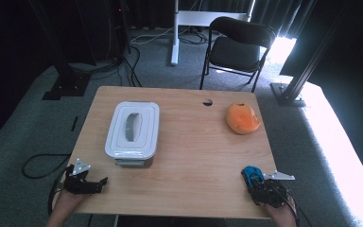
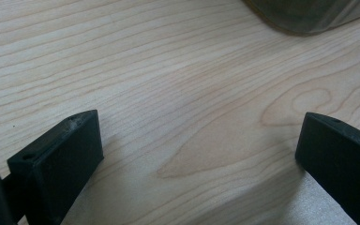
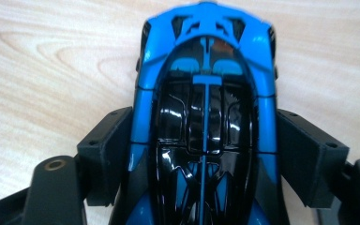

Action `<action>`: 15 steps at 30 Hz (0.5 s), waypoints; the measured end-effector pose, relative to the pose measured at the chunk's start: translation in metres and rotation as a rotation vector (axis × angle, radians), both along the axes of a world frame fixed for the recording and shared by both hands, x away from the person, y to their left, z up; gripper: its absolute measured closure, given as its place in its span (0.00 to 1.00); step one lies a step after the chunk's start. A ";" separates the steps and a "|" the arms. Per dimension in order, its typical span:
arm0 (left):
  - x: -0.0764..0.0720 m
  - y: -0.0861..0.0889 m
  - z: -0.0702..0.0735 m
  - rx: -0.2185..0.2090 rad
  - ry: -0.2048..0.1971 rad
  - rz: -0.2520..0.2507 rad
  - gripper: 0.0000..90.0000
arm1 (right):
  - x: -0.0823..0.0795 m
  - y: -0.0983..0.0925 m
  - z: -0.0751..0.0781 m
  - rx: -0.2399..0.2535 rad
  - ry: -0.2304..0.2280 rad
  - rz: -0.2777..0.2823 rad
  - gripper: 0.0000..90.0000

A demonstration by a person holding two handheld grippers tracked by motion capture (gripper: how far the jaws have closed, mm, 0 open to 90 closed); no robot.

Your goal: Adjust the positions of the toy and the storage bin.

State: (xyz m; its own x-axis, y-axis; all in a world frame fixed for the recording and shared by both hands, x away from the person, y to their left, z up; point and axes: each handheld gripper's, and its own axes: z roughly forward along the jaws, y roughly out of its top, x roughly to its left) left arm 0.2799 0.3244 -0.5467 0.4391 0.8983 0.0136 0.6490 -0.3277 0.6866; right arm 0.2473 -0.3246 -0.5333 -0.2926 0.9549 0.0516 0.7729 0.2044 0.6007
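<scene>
The right gripper held its jaws clamped along the flanks of the blue toy car, long axis forward, at the desk's near right, well apart from the white lidded box; left gripper jaws apart, empty.

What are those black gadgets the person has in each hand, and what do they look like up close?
Both are black handheld tools. The left gripper and right gripper each end in two blocky matte black jaws with small screw holes, and each carries a grey three-cornered plate on top. A dark cable trails from the left gripper. The forearms are bare, with no sleeves in view.
</scene>
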 end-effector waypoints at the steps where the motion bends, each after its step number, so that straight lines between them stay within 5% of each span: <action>1: 0.000 0.000 0.000 0.000 0.000 0.000 0.01 | -0.001 -0.001 0.001 0.006 0.004 0.001 0.27; 6: 0.000 0.000 0.000 -0.001 0.000 -0.001 0.01 | -0.004 -0.008 0.014 0.037 -0.029 -0.017 0.14; 15: -0.001 0.000 0.000 0.000 0.001 0.004 0.01 | 0.001 -0.004 0.035 0.033 -0.125 -0.037 0.13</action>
